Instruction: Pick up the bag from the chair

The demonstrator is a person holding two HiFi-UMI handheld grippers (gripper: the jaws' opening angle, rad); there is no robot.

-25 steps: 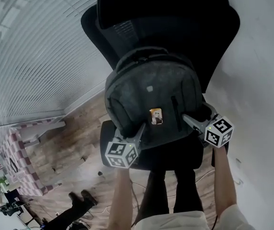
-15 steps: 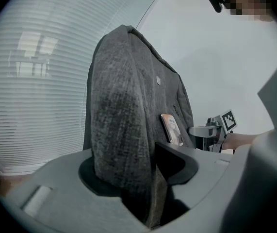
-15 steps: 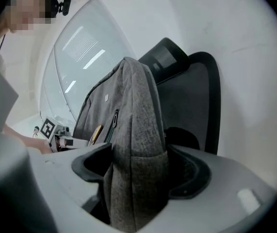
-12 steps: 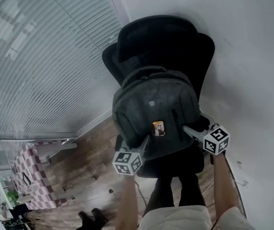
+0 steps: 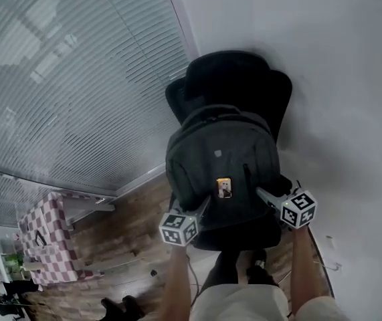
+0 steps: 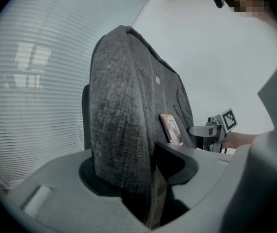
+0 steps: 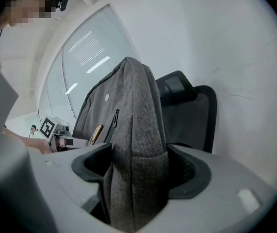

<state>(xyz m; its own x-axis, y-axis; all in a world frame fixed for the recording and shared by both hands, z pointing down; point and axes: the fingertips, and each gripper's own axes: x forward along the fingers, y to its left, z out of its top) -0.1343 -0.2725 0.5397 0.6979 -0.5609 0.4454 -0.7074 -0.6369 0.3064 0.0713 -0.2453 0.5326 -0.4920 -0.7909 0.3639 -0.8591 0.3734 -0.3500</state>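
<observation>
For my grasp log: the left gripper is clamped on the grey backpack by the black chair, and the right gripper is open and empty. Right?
No: the right gripper is shut on the grey backpack too; the right gripper view shows its fabric pinched between the jaws. The left gripper is clamped as you said.

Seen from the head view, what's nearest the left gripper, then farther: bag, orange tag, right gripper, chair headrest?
1. bag, in left gripper's jaws
2. orange tag, bag's front
3. right gripper, opposite side
4. chair headrest, behind, above
</observation>
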